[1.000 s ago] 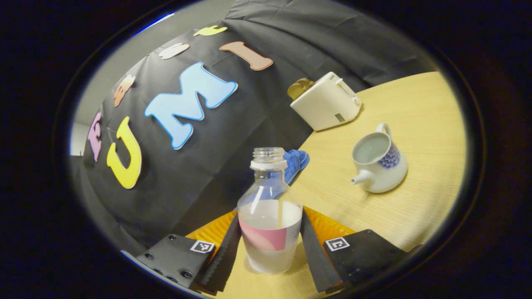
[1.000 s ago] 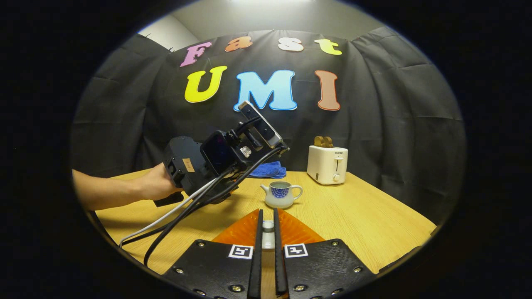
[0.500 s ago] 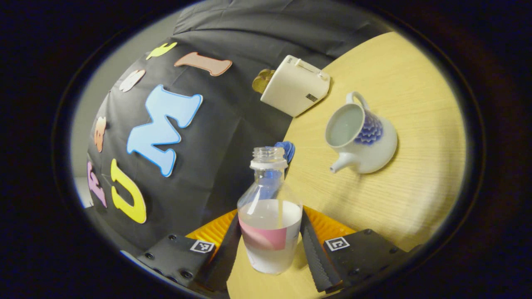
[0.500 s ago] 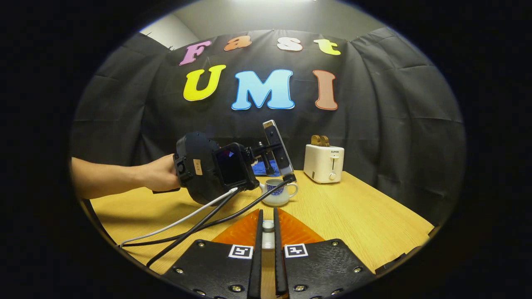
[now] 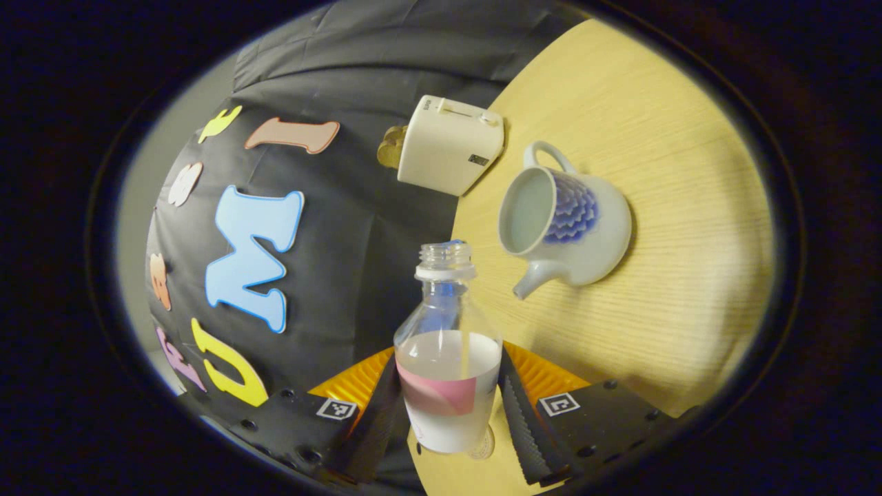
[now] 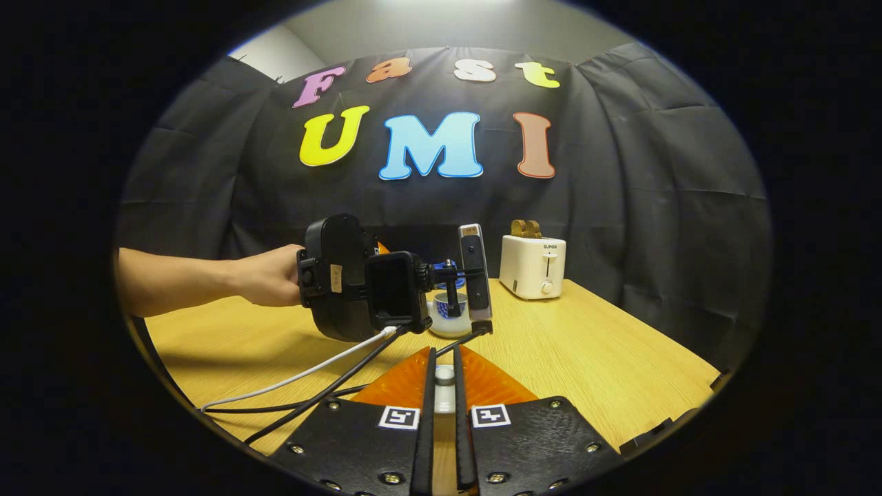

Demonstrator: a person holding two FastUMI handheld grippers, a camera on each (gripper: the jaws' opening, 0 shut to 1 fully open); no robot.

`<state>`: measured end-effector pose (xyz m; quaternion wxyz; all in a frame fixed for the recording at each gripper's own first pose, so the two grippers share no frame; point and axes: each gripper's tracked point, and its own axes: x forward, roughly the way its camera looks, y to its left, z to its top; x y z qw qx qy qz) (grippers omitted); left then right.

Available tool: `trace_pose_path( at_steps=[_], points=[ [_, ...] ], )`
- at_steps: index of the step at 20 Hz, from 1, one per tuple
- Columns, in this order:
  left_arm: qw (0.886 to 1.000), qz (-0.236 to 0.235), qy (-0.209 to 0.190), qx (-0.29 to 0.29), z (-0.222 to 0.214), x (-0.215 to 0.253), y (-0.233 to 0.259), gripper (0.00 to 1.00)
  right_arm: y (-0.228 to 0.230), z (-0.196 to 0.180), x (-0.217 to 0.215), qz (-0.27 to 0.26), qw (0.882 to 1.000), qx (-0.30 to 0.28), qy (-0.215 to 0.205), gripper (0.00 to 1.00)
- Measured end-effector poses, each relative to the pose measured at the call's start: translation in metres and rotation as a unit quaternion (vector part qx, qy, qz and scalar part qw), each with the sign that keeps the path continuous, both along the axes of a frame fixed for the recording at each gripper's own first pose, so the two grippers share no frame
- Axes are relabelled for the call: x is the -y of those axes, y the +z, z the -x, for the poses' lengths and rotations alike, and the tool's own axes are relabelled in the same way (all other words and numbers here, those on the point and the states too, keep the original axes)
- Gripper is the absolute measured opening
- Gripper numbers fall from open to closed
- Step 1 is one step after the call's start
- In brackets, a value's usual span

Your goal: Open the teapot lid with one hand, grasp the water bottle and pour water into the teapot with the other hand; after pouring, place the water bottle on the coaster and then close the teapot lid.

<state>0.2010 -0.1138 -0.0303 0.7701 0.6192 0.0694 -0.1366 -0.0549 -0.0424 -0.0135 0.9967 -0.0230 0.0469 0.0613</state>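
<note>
You're mid-pour setup: left gripper (image 5: 448,406) clamps the tilted bottle (image 5: 446,358), right gripper (image 6: 441,441) pinches the lid (image 6: 445,375); swing the neck toward the open teapot (image 5: 561,224) at 2 o'clock.

My left gripper (image 5: 448,406) is rolled sideways, fingers clamped on the water bottle (image 5: 446,358). My right gripper (image 6: 441,420) is level, fingers pinching the teapot lid (image 6: 444,375).
</note>
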Motion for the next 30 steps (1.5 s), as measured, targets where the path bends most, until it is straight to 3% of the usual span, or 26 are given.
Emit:
trace_pose_path(
  at_steps=[8, 16, 30],
  points=[
    [0.996, -0.081, -0.019, 0.013, -0.002, 0.010, 0.008, 0.88, -0.003, -0.001, 0.004, -0.003, 1.000, -0.005, -0.003, 0.13],
    [0.981, -0.189, -0.026, 0.027, -0.005, 0.009, 0.022, 0.88, -0.003, 0.000, 0.007, -0.012, 1.000, -0.004, -0.003, 0.13],
    [0.958, -0.282, -0.035, 0.031, -0.005, 0.016, 0.035, 0.88, -0.002, 0.001, 0.008, -0.017, 1.000, -0.006, -0.004, 0.13]
  ],
)
